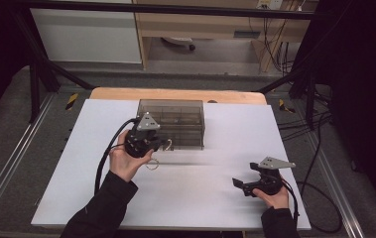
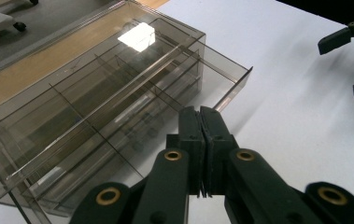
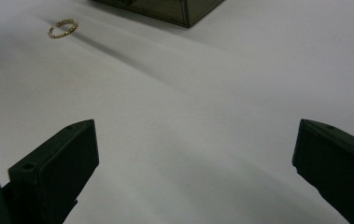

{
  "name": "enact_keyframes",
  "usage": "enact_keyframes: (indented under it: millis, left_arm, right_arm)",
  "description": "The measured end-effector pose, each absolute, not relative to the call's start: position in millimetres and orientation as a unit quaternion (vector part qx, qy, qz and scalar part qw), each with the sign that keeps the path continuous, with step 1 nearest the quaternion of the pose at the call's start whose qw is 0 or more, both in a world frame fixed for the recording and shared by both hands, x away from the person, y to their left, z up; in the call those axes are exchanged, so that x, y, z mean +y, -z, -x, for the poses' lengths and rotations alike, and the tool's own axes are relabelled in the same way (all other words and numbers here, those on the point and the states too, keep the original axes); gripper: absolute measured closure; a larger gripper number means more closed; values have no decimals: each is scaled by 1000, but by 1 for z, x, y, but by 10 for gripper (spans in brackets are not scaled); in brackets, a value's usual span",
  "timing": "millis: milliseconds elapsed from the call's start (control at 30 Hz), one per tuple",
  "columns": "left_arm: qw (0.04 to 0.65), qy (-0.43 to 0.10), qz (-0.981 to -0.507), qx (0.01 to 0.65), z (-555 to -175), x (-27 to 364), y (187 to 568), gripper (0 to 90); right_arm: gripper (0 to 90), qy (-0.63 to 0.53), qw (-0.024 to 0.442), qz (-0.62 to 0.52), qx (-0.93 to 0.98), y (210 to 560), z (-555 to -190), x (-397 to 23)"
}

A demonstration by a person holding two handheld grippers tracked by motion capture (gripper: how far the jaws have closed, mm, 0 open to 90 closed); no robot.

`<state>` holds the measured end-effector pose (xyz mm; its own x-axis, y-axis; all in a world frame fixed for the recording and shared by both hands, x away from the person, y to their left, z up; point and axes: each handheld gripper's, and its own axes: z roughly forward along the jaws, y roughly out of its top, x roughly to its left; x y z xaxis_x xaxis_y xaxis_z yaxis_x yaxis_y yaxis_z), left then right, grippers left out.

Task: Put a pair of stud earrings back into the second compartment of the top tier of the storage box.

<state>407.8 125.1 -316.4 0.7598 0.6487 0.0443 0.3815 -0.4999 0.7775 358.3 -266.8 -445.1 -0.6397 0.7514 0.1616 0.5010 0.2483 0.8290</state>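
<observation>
Smoked-plastic compartment box (image 1: pixel 173 124), drawer ajar: contents we cannot tell. Left gripper (image 2: pixel 201 122) closed, empty; right gripper (image 3: pixel 195 154) wide.

Ahead of your left tongs (image 2: pixel 202 121) the smoky clear organizer box (image 1: pixel 171 124) blocks the way: its walls and inner dividers stand just past the closed tips, with one drawer pulled out toward them. To their right the white tabletop (image 1: pixel 215 168) lies bare as far as your right tongs (image 1: pixel 242 186). Between those wide-set jaws the surface is free; a small gold ring (image 3: pixel 62 28) lies well ahead, left of their line.
</observation>
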Motion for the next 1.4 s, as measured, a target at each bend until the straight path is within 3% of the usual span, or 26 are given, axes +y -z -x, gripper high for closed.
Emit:
enact_keyframes:
  millis: [1400]
  left_arm:
    - [381,-168,-848,327,-444,112,336,877]
  right_arm:
    - [11,-463,134,-403,778,445,-358,-267]
